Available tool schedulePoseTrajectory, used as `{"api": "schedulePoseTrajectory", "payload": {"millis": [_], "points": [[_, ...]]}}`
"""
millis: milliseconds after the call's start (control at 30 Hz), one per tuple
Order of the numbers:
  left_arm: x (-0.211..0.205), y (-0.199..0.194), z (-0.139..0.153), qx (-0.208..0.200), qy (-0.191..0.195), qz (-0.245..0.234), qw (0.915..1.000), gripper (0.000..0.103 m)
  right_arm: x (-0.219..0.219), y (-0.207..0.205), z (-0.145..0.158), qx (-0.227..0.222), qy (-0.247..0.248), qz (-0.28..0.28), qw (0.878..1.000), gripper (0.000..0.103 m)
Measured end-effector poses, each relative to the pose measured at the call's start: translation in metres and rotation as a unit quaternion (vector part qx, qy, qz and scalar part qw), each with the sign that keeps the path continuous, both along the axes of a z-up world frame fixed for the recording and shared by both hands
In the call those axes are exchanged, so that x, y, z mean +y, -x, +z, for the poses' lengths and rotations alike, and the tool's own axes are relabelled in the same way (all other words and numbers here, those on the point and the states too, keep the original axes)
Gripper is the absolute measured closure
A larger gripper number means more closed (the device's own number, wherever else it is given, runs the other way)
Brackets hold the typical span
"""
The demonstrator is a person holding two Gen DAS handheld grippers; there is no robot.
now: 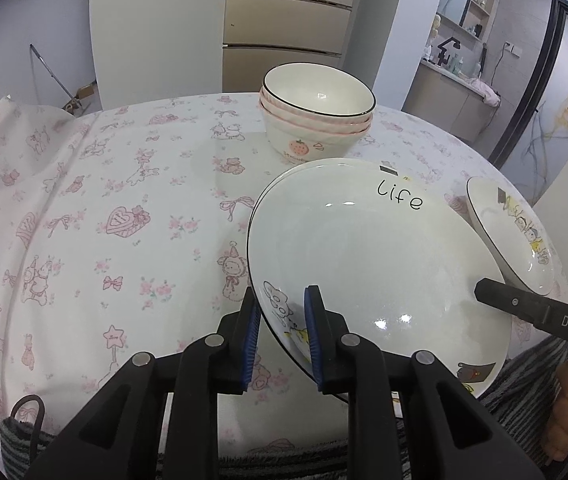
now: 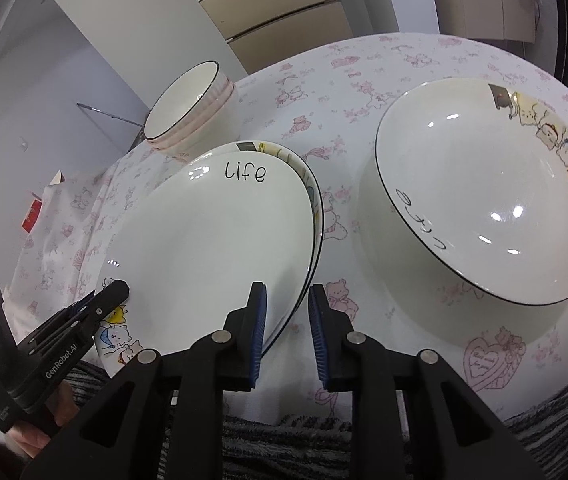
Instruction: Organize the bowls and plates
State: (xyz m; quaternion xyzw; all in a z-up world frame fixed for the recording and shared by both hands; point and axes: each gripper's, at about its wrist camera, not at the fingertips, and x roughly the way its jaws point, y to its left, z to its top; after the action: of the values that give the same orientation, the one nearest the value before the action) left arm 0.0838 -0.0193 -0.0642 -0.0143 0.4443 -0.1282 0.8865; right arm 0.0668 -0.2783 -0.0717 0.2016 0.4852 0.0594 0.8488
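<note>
A white deep plate marked "Life" (image 1: pixel 363 248) (image 2: pixel 212 232) lies on a second like plate (image 2: pixel 309 196), whose rim shows beneath it. My left gripper (image 1: pixel 282 336) straddles the top plate's near-left rim. A slit of cloth shows between the outer pad and the rim. My right gripper (image 2: pixel 287 332) straddles the near-right rim, one pad on the plate's inside and the other clear of the edge. Neither gripper presses the plate. A third cartoon plate (image 2: pixel 483 200) (image 1: pixel 515 240) sits alone to the right. Stacked strawberry bowls (image 1: pixel 315 116) (image 2: pixel 188 108) stand behind.
A round table under a white cloth with pink prints (image 1: pixel 124 208) carries everything. The lone plate sits near the table's right edge. A hand (image 1: pixel 567 404) in a striped sleeve holds the right gripper. Striped dark fabric (image 2: pixel 323 448) lies along the near edge. A cabinet stands beyond the bowls.
</note>
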Motion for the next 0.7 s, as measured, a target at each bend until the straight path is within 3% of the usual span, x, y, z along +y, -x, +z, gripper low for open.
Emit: {"api": "schedulePoseTrajectory", "payload": {"millis": [167, 333, 700], "points": [[0.008, 0.005, 0.004, 0.015, 0.026, 0.013, 0.9995, 0.077, -0.002, 0.002, 0.001, 0.002, -0.003, -0.003, 1.0, 0.081], [0.003, 0.016, 0.012, -0.003, -0.003, 0.004, 1.0, 0.077, -0.002, 0.004, 0.004, -0.002, 0.006, -0.004, 1.0, 0.08], [0.014, 0.016, 0.008, 0.018, 0.008, 0.015, 0.9997, 0.077, -0.002, 0.014, 0.006, -0.01, 0.02, 0.004, 1.0, 0.077]]}}
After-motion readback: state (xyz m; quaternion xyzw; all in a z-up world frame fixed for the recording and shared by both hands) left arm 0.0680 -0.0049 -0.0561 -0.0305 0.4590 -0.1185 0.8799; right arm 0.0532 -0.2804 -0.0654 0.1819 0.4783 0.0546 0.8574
